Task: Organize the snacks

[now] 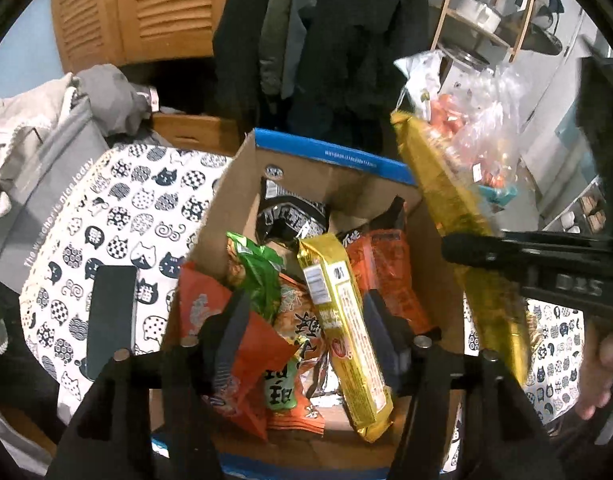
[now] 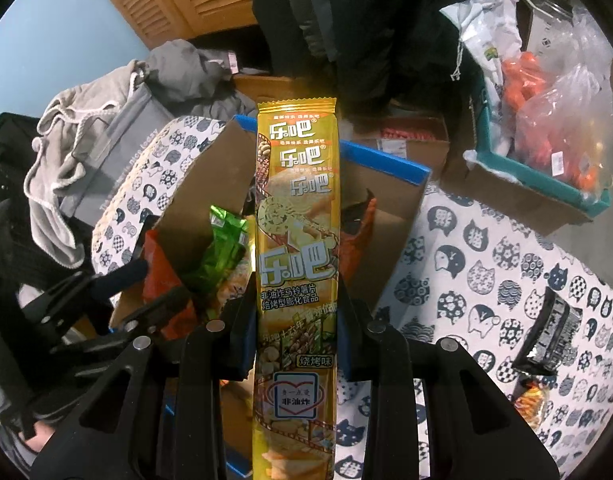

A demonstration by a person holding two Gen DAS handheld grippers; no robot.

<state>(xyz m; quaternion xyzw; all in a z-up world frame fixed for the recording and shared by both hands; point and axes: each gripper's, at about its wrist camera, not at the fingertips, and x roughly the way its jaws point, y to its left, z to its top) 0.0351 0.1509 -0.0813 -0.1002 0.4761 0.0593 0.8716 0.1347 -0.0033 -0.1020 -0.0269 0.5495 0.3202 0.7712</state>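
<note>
right wrist: gold snack pack between right gripper fingers

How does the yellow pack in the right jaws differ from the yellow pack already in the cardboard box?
The held yellow pack is clamped in the right gripper above the cardboard box, printed front to that camera. The boxed yellow pack lies loose on other snacks, its label side up, between the open left gripper's jaws. Both are long, glossy, yellow packs.
</note>
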